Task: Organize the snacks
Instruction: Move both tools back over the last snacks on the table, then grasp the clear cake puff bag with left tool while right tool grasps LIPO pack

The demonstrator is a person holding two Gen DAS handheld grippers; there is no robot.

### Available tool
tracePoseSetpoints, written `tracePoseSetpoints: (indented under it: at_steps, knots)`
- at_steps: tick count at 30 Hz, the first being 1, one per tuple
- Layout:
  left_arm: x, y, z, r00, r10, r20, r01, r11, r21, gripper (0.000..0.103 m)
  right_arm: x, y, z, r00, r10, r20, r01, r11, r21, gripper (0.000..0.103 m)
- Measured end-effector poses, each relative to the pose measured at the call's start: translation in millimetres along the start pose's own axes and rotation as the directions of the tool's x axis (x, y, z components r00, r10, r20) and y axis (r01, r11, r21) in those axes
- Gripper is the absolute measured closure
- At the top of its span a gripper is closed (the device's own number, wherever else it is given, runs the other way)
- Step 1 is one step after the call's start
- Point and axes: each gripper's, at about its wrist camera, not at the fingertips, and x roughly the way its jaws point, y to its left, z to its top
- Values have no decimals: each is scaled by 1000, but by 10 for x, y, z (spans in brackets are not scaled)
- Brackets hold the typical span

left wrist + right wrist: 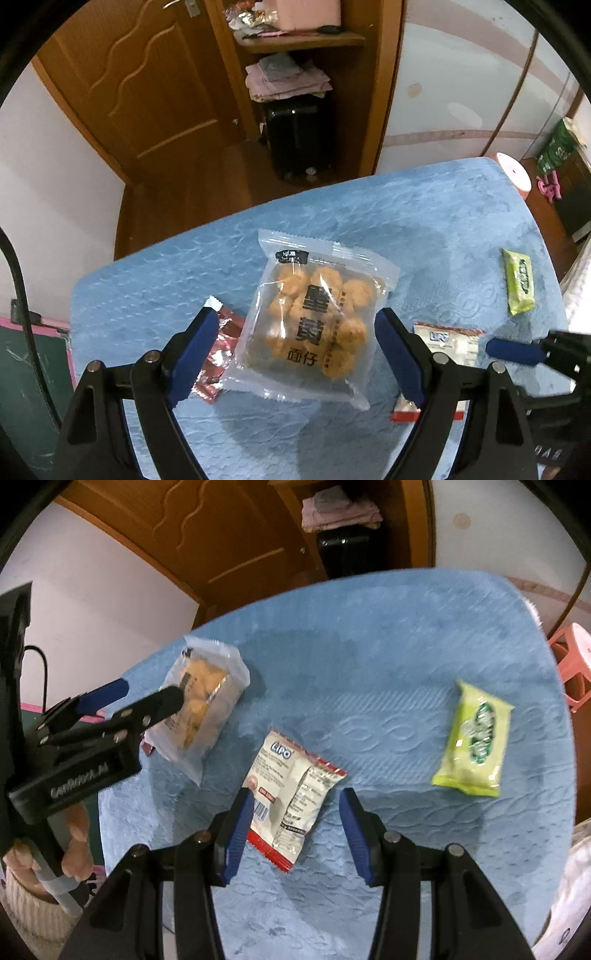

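- Left hand-held gripper (pixel 295 354) hangs over the clear bag of golden puffs (pixel 314 314), jaws spread wide on either side of it, nothing gripped.
- That bag lies near the left edge of the blue-covered counter (pixel 424 206), overlapping a red foil packet (pixel 218 354).
- Right hand-held gripper (pixel 295 830) straddles the white biscuit packet (pixel 291 794) toward the near edge, jaws at a middling gap, pads not pressing.
- Green packet (pixel 474 738) sits apart by the right edge.
- My read: both are lining up a pick.
- Best to pinch across each wrapper's short width, low to the cloth, gently enough that the puffs don't crush.
- Watch the foil packet doesn't get dragged along.
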Motion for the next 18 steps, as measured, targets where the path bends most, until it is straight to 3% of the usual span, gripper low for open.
tracePoseSetpoints:
  at_steps: [6,13,18]
  knots:
    - [185,65,5,998,-50,-33,48,997,-60,17,168,28,-30,999,21,-26,-21,1000,-4,54]
    - [199,-5,0,984,-180,-18,178,982,-65,17,214,61,-81,999,35,-24,-36,999,-22,54]
    - [269,-115,25,989,-142,-35,142,990,-7,17,199,48,-89,999,44,-23,-45,999,-23,54]
